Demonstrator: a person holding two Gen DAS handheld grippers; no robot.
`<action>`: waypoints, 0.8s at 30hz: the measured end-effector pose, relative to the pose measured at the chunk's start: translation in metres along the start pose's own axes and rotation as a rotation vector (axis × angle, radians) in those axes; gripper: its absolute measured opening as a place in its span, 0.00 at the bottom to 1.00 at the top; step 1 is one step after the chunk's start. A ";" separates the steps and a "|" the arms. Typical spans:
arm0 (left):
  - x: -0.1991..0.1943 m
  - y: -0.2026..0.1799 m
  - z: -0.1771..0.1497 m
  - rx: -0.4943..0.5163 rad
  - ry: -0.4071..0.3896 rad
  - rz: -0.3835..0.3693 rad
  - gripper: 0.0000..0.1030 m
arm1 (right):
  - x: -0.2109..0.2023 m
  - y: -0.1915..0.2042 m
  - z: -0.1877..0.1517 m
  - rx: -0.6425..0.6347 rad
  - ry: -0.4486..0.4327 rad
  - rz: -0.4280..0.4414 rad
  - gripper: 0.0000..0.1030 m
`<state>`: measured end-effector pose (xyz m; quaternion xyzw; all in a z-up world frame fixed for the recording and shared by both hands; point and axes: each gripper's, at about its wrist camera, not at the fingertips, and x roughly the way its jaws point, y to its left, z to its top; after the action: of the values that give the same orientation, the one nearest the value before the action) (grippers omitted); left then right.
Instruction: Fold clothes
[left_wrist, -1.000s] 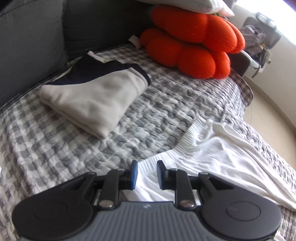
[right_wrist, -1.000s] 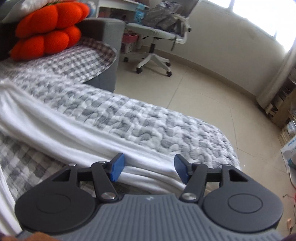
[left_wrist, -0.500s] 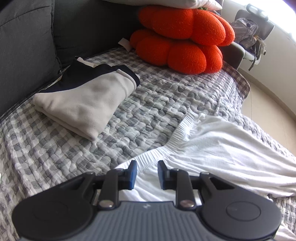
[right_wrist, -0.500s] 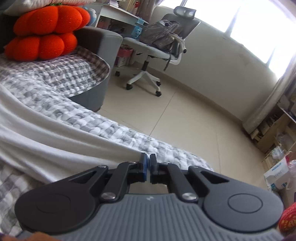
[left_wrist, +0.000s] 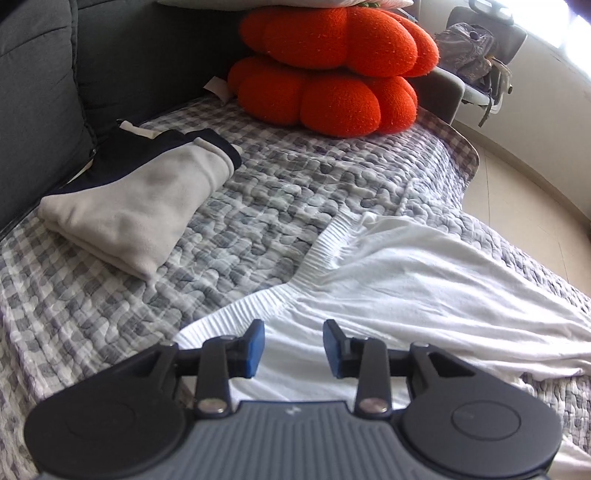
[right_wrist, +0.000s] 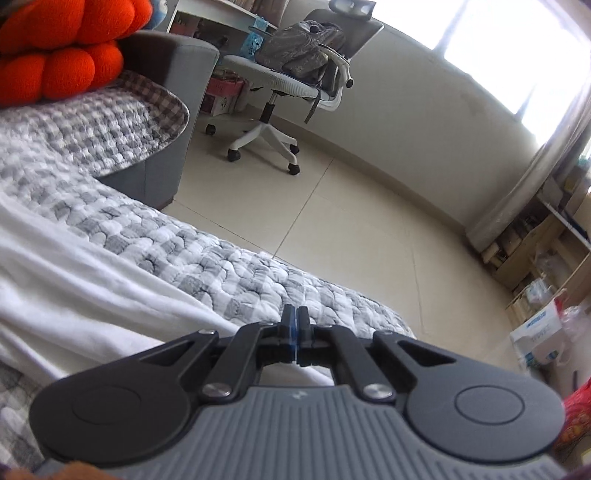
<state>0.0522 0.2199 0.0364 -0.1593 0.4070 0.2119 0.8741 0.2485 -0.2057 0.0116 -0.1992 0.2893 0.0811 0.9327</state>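
A white garment (left_wrist: 424, 280) with a ribbed waistband lies spread on the checked quilt (left_wrist: 277, 192). My left gripper (left_wrist: 291, 347) hovers open over the garment's near part, just behind the waistband, its blue pads apart with white cloth showing between them. In the right wrist view the same white garment (right_wrist: 74, 295) runs in a taut fold from the left down under my right gripper (right_wrist: 295, 332), which is shut on its edge near the quilt's floor-side edge. The pinch point itself is hidden by the fingers.
A folded grey and navy garment (left_wrist: 129, 206) rests by the dark sofa back (left_wrist: 37, 92). Orange pumpkin cushions (left_wrist: 332, 66) are stacked at the far end. Beyond the quilt's edge are tiled floor (right_wrist: 369, 221) and an office chair (right_wrist: 295, 85) with a bag.
My right gripper closed from wide open onto the white garment's edge and lifted, pulling it taut. My left gripper's fingers opened wider over the waistband area.
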 end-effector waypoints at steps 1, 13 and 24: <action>0.000 0.000 0.000 -0.003 -0.001 -0.001 0.37 | -0.005 -0.010 0.001 0.042 -0.003 0.014 0.29; -0.008 -0.001 -0.003 -0.011 -0.002 -0.022 0.45 | -0.031 -0.122 -0.063 0.481 0.127 0.074 0.66; -0.004 -0.009 -0.008 0.021 0.009 -0.011 0.45 | -0.036 -0.106 -0.062 0.304 0.095 0.067 0.03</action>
<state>0.0493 0.2077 0.0357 -0.1532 0.4122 0.2020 0.8751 0.2158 -0.3291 0.0201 -0.0496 0.3484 0.0577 0.9342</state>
